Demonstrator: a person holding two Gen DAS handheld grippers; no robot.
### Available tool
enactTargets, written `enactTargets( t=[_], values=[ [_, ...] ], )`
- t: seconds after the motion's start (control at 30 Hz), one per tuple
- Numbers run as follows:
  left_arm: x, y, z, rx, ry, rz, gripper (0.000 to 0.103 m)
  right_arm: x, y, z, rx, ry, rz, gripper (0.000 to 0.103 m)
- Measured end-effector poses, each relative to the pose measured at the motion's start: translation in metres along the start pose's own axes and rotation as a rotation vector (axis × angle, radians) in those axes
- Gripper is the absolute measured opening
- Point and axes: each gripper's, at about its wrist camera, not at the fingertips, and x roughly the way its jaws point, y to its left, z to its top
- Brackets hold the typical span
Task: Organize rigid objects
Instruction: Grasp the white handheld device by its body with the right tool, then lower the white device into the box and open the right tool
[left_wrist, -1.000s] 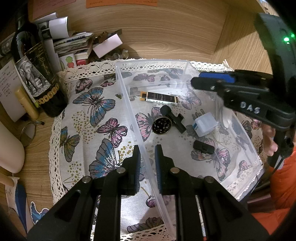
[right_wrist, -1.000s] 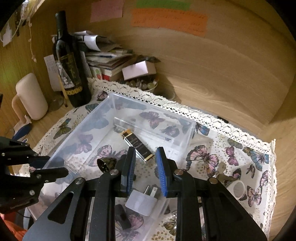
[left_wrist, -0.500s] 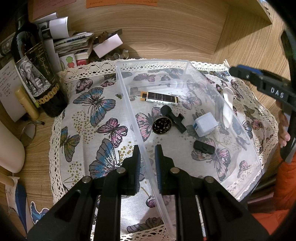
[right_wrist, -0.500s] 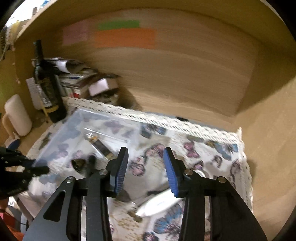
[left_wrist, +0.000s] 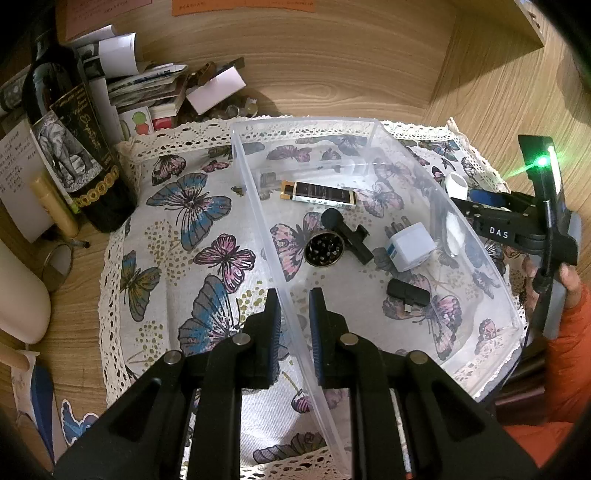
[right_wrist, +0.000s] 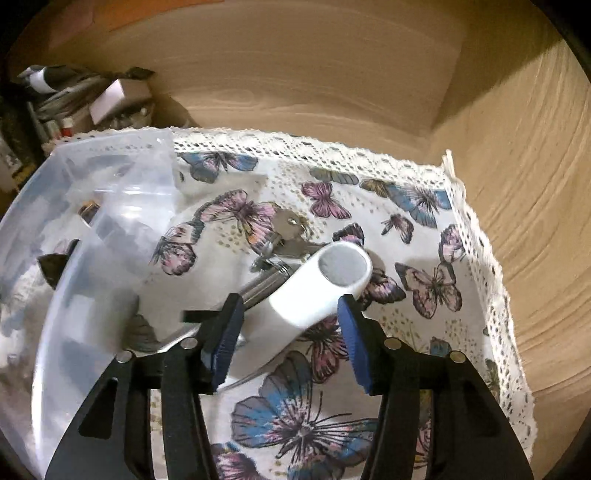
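A clear plastic bin (left_wrist: 369, 125) lies on the butterfly cloth. It holds a black and gold lighter (left_wrist: 317, 192), a round grinder (left_wrist: 324, 249), a black clip (left_wrist: 345, 235), a white plug adapter (left_wrist: 410, 246) and a small black piece (left_wrist: 408, 291). My left gripper (left_wrist: 294, 326) is shut on the bin's near-left wall. My right gripper (right_wrist: 287, 330) is open, low over the cloth, with a white shoehorn-like piece (right_wrist: 317, 284) lying between its fingers. Metal keys (right_wrist: 284, 232) lie just beyond it, right of the bin (right_wrist: 92, 206).
A dark wine bottle (left_wrist: 74, 147), stacked papers and small boxes (left_wrist: 147, 92) stand at the back left. A cream cylinder (left_wrist: 18, 295) lies at the far left. Wooden walls close the back and the right side. The cloth's lace edge (right_wrist: 480, 240) runs along the right.
My right gripper has swung out of the bin to the right, opened wide and come down around the white piece. My left gripper has kept its hold on the bin wall.
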Motion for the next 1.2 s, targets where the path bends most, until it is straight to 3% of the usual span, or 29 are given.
enactTargets(
  t=[0.3,0.57,0.67,1.2],
  values=[
    [0.0,0.001,0.0,0.003,0.0,0.002,0.015,0.015,-0.022,-0.017,0.063,0.05,-0.006,0.055],
    [0.0,0.001,0.0,0.003,0.0,0.003,0.015,0.023,-0.038,-0.011,0.111,0.064,0.026,0.03],
    [0.0,0.001,0.0,0.003,0.0,0.003,0.015,0.025,-0.035,-0.006,0.105,0.059,0.024,0.03],
    [0.0,0.0,-0.001,0.003,0.0,0.003,0.015,-0.046,-0.004,0.026,0.018,-0.152,0.066,0.03]
  ],
)
